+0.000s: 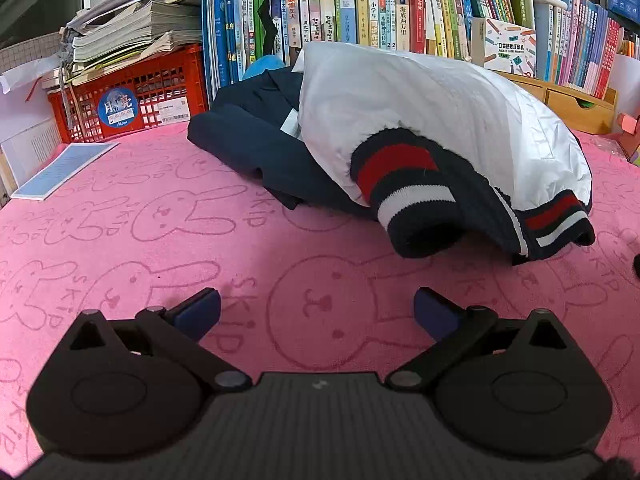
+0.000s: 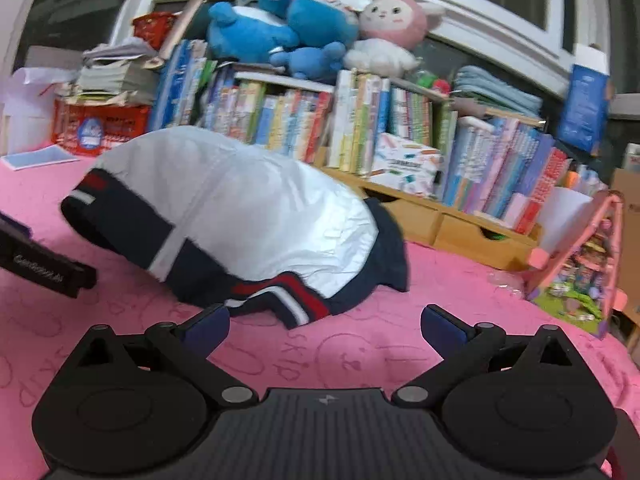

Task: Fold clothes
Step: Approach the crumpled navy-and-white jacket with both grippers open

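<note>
A white and navy jacket with red, white and navy striped cuffs lies bunched on the pink rabbit-print cloth. One sleeve cuff points toward me. My left gripper is open and empty, a short way in front of the jacket. In the right wrist view the jacket lies ahead and to the left. My right gripper is open and empty, its left fingertip close to the striped hem. The left gripper's body shows at the left edge.
A red crate with stacked papers stands back left, with a blue booklet in front of it. Rows of books and wooden drawers line the back. Plush toys sit above the books. A pink toy house stands right.
</note>
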